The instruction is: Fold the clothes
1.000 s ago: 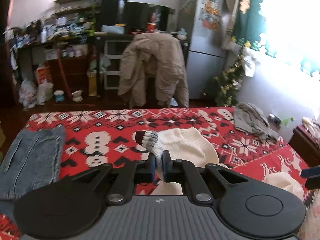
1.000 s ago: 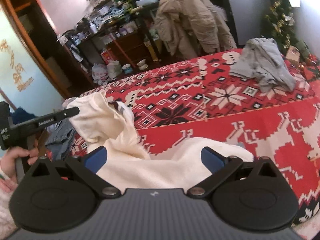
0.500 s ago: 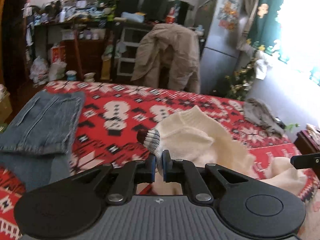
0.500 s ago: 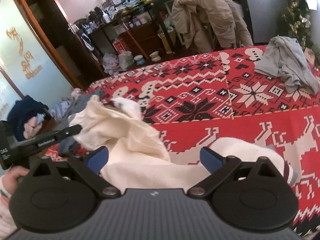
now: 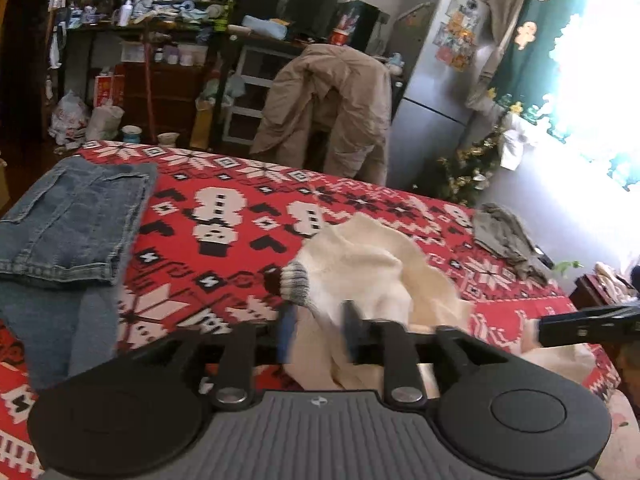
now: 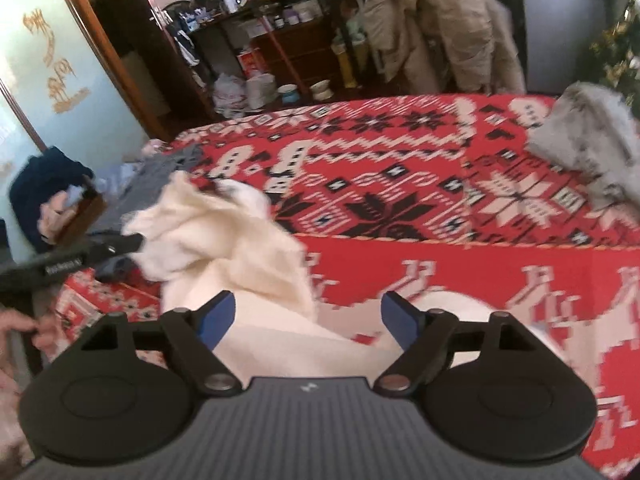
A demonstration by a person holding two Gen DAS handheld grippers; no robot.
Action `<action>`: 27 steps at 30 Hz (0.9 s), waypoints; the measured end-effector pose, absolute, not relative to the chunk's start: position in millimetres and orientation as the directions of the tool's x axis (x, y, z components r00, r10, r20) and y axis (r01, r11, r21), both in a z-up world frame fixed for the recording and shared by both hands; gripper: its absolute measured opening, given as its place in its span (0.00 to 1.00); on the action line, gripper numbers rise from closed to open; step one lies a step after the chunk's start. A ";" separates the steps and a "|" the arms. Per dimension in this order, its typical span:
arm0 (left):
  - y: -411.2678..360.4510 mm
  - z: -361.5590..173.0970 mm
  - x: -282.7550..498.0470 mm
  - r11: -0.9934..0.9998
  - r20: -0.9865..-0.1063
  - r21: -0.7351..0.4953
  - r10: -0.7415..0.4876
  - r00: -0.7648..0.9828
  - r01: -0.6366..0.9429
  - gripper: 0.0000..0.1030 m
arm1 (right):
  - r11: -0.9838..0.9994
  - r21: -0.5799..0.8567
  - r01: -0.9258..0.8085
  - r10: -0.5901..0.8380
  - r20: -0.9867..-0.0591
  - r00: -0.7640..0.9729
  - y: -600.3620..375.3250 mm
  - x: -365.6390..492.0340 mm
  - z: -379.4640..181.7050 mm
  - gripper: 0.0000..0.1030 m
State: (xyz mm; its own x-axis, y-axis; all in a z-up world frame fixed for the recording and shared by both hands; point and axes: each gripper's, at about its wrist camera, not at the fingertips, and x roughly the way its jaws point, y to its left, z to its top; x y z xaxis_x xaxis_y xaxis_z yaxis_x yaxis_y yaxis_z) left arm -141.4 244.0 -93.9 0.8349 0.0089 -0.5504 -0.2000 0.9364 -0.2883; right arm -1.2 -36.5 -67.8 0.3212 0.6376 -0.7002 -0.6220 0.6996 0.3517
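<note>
Releasing the cream sweater [image 5: 372,276] is what my left hand-held gripper [image 5: 318,334] does now: its jaws are opening, the cloth lies between them but the pads no longer press it, I think because this part is where I want it. The sweater lies crumpled on the red patterned bed cover [image 5: 224,216], its striped cuff [image 5: 294,282] turned up just in front of the left fingers. My right hand-held gripper [image 6: 307,318] is spread wide and its jaws are closing over the lower edge of the same sweater [image 6: 224,236], not yet pinching it; probably I prepare the next fold. Both point downward at the bed. The folded jeans [image 5: 72,220] rest apart at the left, a grey garment [image 6: 592,148] at the far side.
</note>
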 end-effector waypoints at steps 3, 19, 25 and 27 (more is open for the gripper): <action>240.0 -98.5 -138.1 0.935 -0.569 -0.295 -0.005 0.822 -0.199 0.43 | 0.670 0.346 -0.657 0.644 -0.712 0.280 -12.8 4.0 -77.4 0.85; 235.8 -125.8 -114.7 0.917 -0.613 -0.356 -0.083 0.785 -0.181 0.44 | 0.624 0.273 -0.732 0.583 -0.787 0.203 101.0 53.2 -125.4 0.80; 236.7 -130.1 -105.0 0.910 -0.611 -0.366 -0.076 0.788 -0.196 0.24 | 0.573 0.224 -0.788 0.586 -0.785 0.203 119.5 40.7 -132.9 0.37; 236.0 -129.1 -101.6 0.909 -0.606 -0.368 -0.075 0.792 -0.195 0.22 | 0.577 0.216 -0.788 0.589 -0.779 0.217 119.6 38.6 -132.0 0.29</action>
